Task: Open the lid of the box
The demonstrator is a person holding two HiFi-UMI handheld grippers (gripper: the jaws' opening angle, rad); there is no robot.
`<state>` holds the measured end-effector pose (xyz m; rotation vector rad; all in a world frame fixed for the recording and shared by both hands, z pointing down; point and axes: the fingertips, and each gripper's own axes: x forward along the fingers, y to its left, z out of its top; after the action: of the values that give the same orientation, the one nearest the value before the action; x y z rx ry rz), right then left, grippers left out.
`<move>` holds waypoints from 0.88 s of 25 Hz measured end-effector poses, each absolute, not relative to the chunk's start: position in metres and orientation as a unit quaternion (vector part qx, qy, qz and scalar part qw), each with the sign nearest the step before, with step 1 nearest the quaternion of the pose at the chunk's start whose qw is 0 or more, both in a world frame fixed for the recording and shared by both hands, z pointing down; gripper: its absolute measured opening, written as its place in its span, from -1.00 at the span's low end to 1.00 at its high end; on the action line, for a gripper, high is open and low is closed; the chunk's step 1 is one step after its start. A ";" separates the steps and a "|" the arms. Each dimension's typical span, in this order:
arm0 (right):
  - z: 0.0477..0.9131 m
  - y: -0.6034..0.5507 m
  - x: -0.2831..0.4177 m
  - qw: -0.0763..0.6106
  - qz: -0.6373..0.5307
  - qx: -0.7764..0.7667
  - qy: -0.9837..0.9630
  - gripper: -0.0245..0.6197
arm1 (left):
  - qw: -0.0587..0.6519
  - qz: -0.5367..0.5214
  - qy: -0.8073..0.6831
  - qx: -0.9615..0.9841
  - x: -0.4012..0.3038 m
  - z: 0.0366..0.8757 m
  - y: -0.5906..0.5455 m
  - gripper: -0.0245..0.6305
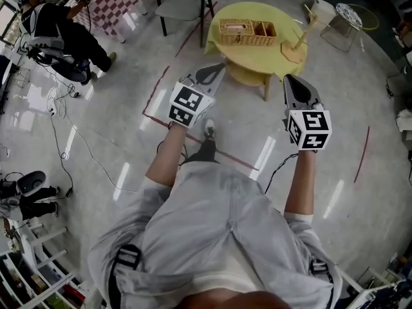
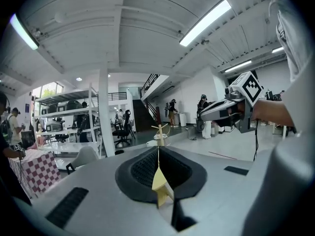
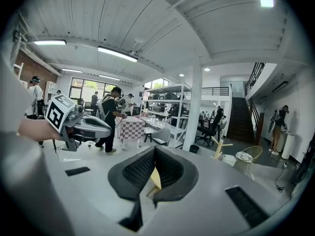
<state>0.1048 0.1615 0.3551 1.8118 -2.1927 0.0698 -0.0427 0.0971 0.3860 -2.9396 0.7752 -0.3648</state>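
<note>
The box is a woven wicker one (image 1: 248, 33) on a round yellow table (image 1: 244, 62) ahead of me, its top facing up; I cannot make out its lid from here. Both grippers are held in the air, short of the table. The left gripper (image 1: 216, 69) points at the table's near edge with its jaws shut and nothing in them. The right gripper (image 1: 291, 81) is level with it to the right, also shut and empty. In the left gripper view the jaws (image 2: 158, 150) meet along a thin seam. The right gripper view shows the same (image 3: 154, 150).
A wooden stand (image 1: 301, 42) rises at the table's right side. Behind it are a grey chair (image 1: 183, 5), a wire chair (image 1: 351, 18) and a checkered table (image 1: 111, 2). A person (image 1: 61, 26) stands far left. Cables (image 1: 64, 131) cross the floor on the left.
</note>
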 end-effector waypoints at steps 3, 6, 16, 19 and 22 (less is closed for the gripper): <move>0.357 0.127 0.110 0.148 0.028 0.631 -0.761 -0.85 | 0.033 -0.124 0.247 -0.960 -0.034 0.393 0.063 -0.83; 0.358 0.089 0.114 0.151 0.033 0.631 -0.760 -0.85 | 0.027 -0.128 0.245 -0.961 -0.028 0.396 0.025 -0.83; 0.367 -0.022 0.134 0.162 0.052 0.639 -0.750 -0.85 | -0.001 -0.145 0.226 -0.963 -0.001 0.417 -0.093 -0.83; 0.373 -0.051 0.138 0.164 0.057 0.640 -0.748 -0.85 | -0.010 -0.150 0.218 -0.964 0.006 0.428 -0.122 -0.83; 0.380 -0.076 0.142 0.174 0.065 0.643 -0.743 -0.85 | -0.021 -0.161 0.210 -0.964 0.012 0.442 -0.147 -0.83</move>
<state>0.1422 -0.0764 0.3801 1.8220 -2.1080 0.1837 0.0122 -0.1472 0.4416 -3.0710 0.6676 -0.5129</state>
